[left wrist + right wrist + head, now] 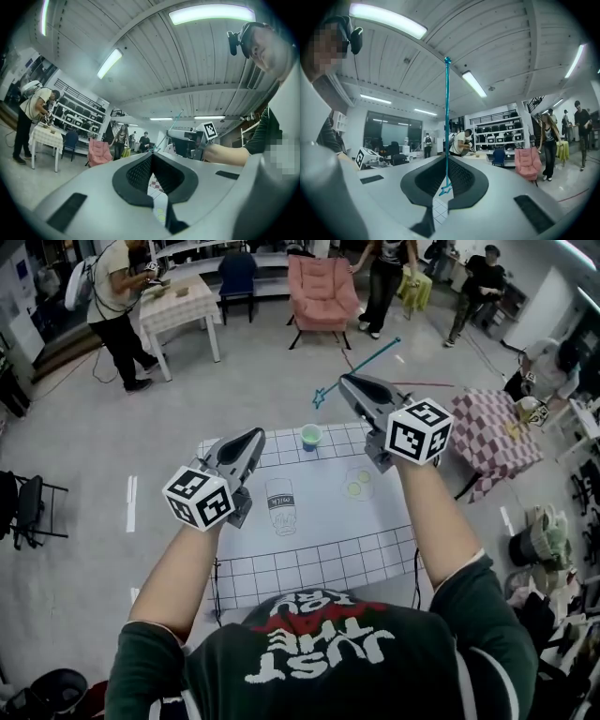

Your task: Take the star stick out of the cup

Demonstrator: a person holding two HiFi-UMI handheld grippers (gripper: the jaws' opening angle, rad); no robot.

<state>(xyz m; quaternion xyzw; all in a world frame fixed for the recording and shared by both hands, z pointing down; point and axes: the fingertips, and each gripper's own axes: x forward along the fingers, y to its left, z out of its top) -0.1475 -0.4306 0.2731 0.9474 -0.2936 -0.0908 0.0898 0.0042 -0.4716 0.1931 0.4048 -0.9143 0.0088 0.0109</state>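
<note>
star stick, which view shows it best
The right gripper view: the star stick stands close and full length, star end low between the jaws of the right gripper, which grip it. The head view shows it whole but small, against the floor; the left gripper view, only a thin teal line.

The right gripper (446,161) has its two dark fingers (427,177) pressed together on the teal star stick (447,117), which rises straight up from between them. The stick's star end (444,190) hangs just below the pinch, inside the fingers' hollow, over a gridded tabletop (439,212). Beyond the fingers, to their right, stands a pink armchair (526,162).
</note>
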